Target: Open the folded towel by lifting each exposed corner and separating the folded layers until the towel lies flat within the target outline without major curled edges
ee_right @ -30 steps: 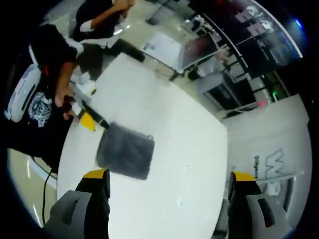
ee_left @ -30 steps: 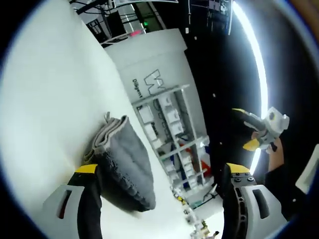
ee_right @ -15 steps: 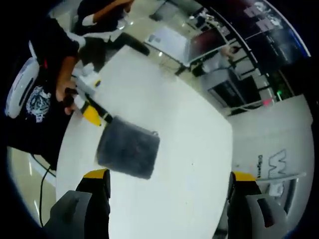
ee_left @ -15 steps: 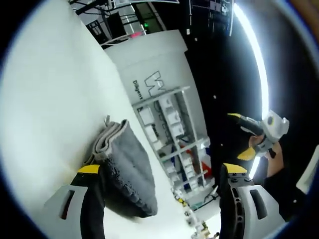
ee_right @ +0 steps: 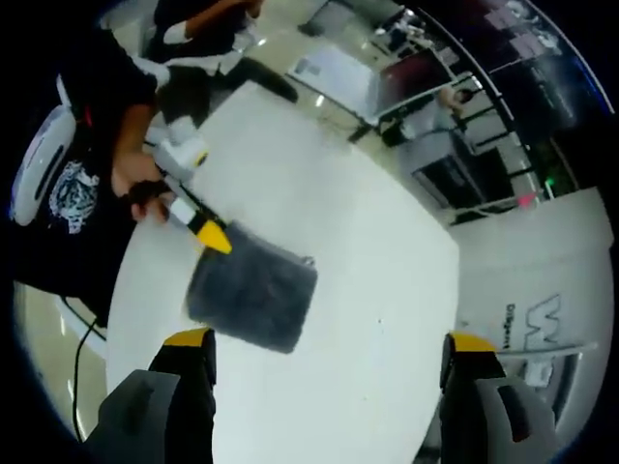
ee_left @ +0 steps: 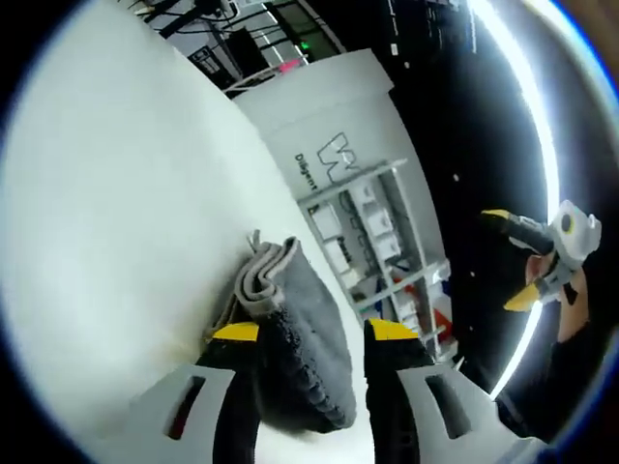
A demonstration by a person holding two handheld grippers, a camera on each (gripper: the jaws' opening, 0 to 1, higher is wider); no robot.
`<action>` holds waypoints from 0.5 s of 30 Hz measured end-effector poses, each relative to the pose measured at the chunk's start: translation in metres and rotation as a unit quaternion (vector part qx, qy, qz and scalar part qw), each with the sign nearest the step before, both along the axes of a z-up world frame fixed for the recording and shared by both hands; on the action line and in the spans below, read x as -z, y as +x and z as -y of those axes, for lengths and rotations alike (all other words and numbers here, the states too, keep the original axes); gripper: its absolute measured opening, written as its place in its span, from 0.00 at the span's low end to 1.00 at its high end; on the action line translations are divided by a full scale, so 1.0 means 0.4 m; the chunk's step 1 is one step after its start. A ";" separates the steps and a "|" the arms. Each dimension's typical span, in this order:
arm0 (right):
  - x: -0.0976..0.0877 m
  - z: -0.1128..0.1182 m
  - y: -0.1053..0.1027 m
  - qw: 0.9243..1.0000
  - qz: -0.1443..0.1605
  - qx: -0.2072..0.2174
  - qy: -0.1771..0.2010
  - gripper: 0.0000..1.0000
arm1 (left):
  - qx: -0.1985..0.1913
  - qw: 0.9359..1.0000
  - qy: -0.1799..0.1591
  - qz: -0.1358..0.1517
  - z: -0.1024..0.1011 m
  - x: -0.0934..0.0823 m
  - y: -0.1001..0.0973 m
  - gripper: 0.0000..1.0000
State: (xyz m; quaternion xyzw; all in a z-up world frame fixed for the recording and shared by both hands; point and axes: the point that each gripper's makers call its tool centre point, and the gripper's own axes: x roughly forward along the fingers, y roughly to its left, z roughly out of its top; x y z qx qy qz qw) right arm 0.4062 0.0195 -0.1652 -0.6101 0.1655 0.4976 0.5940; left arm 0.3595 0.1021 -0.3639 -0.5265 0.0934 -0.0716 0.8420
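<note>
Left gripper view: left gripper jaws have narrowed from wide-spread onto the near edge of the folded grey terry towel on the white desk, so corner lift looks imminent; right gripper jaws spread, hovering above.

Left hand-held gripper jaws nearly closed; right hand-held gripper jaws spread.

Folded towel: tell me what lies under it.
The folded towel rests directly on the white table, stacked layers showing at its edge. Anything beneath or between the folds is covered. No target outline is visible.
</note>
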 end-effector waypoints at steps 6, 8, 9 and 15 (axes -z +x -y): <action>0.017 -0.001 0.002 1.000 -0.003 -0.002 -0.012 0.96 | -0.011 1.000 -0.011 0.010 -0.007 -0.013 0.001 0.28; 0.017 -0.001 0.003 1.000 -0.003 -0.001 -0.011 0.96 | -0.012 1.000 -0.009 0.012 -0.006 -0.015 0.000 0.27; 0.018 -0.003 0.002 1.000 -0.005 -0.001 -0.010 0.95 | -0.012 1.000 -0.002 0.014 -0.005 -0.016 0.003 0.24; 0.042 -0.008 0.000 1.000 -0.012 -0.003 -0.013 0.94 | -0.002 1.000 0.018 0.011 -0.007 0.001 0.008 0.10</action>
